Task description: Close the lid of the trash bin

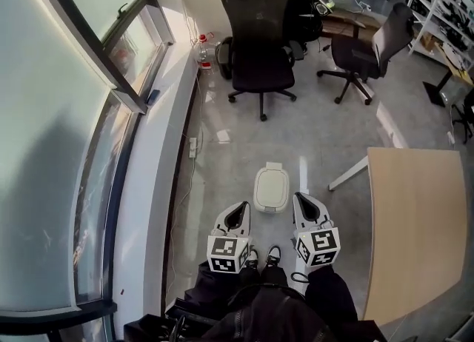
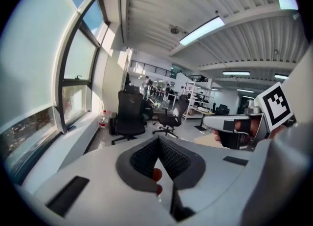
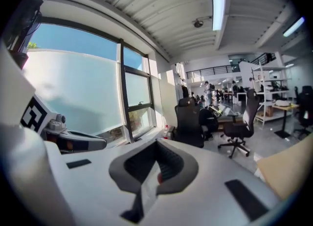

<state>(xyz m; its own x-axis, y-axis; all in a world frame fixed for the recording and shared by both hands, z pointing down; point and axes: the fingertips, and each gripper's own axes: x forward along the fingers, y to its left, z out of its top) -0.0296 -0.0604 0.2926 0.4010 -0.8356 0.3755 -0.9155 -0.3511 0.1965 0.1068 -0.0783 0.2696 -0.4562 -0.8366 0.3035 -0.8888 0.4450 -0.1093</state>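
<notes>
The white trash bin [image 1: 271,189] stands on the grey floor [image 1: 244,126], and in the head view it shows between the tips of the left gripper [image 1: 238,213] and the right gripper [image 1: 304,207], a little ahead of the person's shoes. Neither gripper touches it. Both pairs of jaws are pressed together with nothing between them (each gripper's own view looks out level across the office, not at the bin). The bin's lid lies flat and faces up; its long axis runs away from the person toward the black office chair [image 1: 259,44]
</notes>
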